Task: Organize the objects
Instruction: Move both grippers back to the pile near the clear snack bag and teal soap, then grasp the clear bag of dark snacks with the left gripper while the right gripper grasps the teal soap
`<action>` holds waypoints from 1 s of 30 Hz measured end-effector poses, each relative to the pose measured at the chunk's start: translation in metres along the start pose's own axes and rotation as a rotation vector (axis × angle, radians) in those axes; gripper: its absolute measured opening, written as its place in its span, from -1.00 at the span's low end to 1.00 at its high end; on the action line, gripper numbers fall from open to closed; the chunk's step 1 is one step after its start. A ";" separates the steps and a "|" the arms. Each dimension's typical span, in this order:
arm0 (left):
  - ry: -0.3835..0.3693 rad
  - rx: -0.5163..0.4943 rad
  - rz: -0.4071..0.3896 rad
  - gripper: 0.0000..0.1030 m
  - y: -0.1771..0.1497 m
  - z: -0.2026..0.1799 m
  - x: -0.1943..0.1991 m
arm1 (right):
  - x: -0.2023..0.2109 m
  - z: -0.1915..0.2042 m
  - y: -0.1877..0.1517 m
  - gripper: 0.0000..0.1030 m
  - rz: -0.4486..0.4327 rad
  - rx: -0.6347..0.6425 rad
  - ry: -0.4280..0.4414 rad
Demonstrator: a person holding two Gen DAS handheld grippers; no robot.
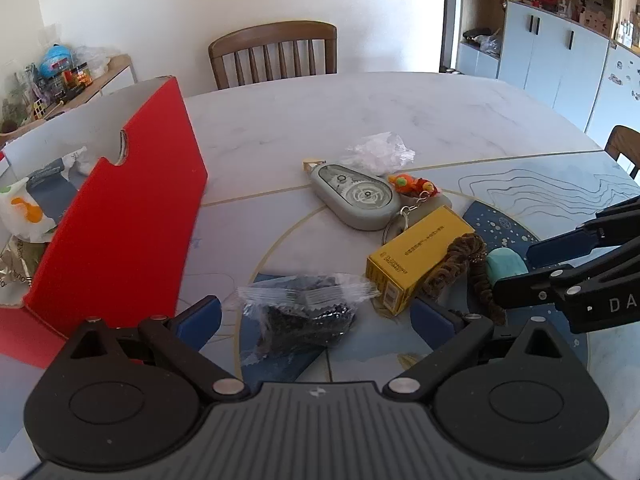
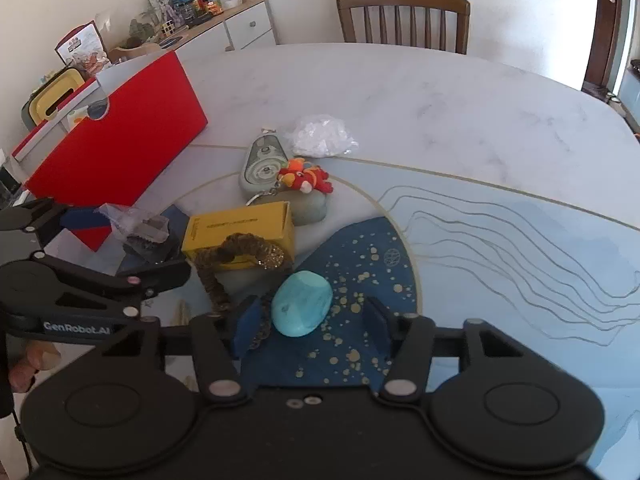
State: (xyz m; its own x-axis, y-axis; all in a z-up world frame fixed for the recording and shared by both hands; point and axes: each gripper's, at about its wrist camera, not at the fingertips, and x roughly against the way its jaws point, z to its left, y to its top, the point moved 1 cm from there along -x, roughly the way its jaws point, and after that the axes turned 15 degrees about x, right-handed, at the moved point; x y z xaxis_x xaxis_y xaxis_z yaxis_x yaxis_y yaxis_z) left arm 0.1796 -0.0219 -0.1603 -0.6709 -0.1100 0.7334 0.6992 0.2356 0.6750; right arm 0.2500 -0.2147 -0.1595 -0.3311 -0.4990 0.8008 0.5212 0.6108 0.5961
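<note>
Nearest, right gripper (image 2: 308, 326) half open around one turquoise stone (image 2: 302, 303), pads not touching; long axis diagonal. Left gripper (image 1: 316, 316) wide open astride one clear packet (image 1: 304, 312). Beyond: one yellow box (image 2: 240, 230), one grey case (image 2: 262, 168), one red bin (image 2: 116, 140).

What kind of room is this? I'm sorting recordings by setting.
Most likely a home dining room: a marble-look dining table with wooden chairs, a cluttered sideboard, and built-in cabinets with shelves.
</note>
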 end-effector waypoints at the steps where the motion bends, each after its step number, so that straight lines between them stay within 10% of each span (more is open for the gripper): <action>1: -0.001 0.005 0.001 0.96 0.000 0.000 -0.001 | 0.000 0.000 0.000 0.02 -0.001 -0.003 0.006; 13: -0.019 0.048 0.027 -0.04 0.002 0.006 -0.001 | -0.003 0.000 0.002 -0.38 -0.011 -0.015 0.025; 30: -0.060 0.051 0.017 -0.34 0.005 0.008 0.019 | 0.032 0.002 -0.006 -0.38 -0.062 -0.067 -0.030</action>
State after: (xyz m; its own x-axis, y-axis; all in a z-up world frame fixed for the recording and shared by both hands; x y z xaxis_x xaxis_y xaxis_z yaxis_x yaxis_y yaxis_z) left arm 0.1683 -0.0154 -0.1435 -0.6733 -0.0481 0.7378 0.6984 0.2861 0.6560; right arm 0.2341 -0.2332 -0.1372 -0.3872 -0.5153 0.7645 0.5498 0.5366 0.6401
